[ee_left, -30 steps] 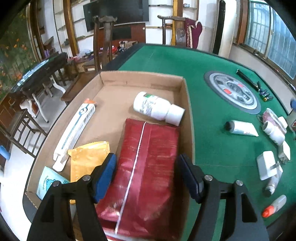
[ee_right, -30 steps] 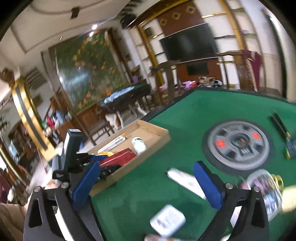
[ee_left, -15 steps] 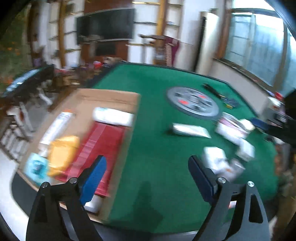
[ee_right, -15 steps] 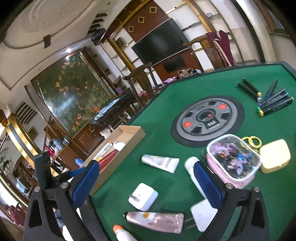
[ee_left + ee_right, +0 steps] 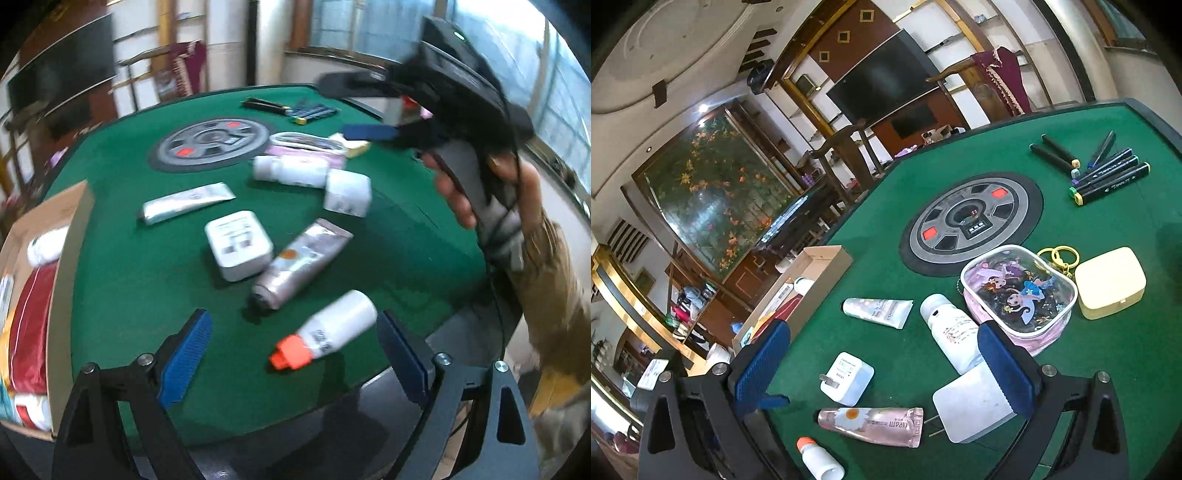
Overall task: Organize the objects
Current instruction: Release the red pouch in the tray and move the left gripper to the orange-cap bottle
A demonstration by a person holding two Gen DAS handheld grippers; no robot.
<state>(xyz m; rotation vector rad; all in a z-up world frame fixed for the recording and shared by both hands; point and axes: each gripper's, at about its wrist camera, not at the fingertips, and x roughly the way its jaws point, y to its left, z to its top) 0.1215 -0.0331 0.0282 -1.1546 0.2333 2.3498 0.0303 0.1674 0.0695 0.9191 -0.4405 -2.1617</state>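
My left gripper (image 5: 293, 356) is open and empty above the green table's near edge, with a white bottle with an orange cap (image 5: 325, 332) lying between its fingers. Beyond lie a pink tube (image 5: 301, 262), a white charger (image 5: 238, 249) and a white tube (image 5: 186, 203). My right gripper (image 5: 882, 365) is open and empty above the white charger (image 5: 847, 376), pink tube (image 5: 875, 424) and a larger white adapter (image 5: 971, 404). The cardboard box (image 5: 827, 258) holds a red pouch (image 5: 31, 310).
A cartoon pouch (image 5: 1017, 291), a cream case (image 5: 1110, 282), a white bottle (image 5: 951, 326) and several markers (image 5: 1104, 177) lie on the green table (image 5: 1108, 369). A round grey panel (image 5: 971, 221) sits at its centre. Chairs and furniture stand beyond.
My left gripper has swung right, away from the box and red pouch, to the loose items near the table edge. My right gripper has moved in over the chargers and tubes.
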